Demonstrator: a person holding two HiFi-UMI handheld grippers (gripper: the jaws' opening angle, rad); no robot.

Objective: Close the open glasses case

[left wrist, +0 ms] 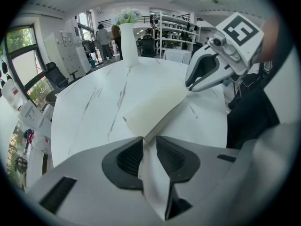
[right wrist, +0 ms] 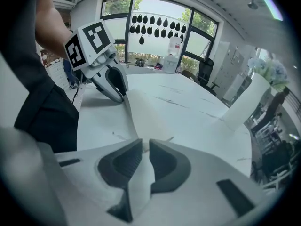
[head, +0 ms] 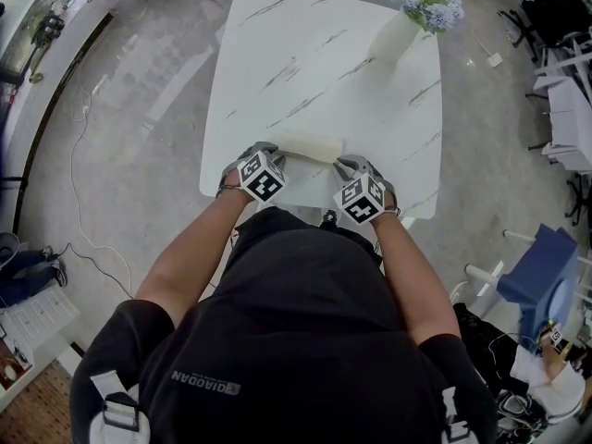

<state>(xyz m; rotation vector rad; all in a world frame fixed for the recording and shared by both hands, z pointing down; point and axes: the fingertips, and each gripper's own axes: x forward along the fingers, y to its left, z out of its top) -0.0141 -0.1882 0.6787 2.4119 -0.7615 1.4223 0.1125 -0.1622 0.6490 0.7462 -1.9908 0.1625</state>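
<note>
A cream glasses case point(head: 310, 146) lies near the front edge of the white marble table point(head: 277, 63), right in front of the person. My left gripper point(head: 274, 158) is at its left end and my right gripper point(head: 344, 166) at its right end. In the left gripper view the case point(left wrist: 155, 109) runs from my left gripper point(left wrist: 149, 140), whose jaws are shut on a thin cream flap, across to the right gripper point(left wrist: 189, 86). The right gripper view mirrors this: my right gripper point(right wrist: 146, 145) is shut on the case's point(right wrist: 143, 114) edge, and the left gripper point(right wrist: 123, 97) pinches the far end.
A white vase with pale blue flowers point(head: 398, 30) stands at the table's far right corner, well away from the case. The table's front edge lies just under both grippers, against the person's body. Chairs and clutter stand on the floor around the table.
</note>
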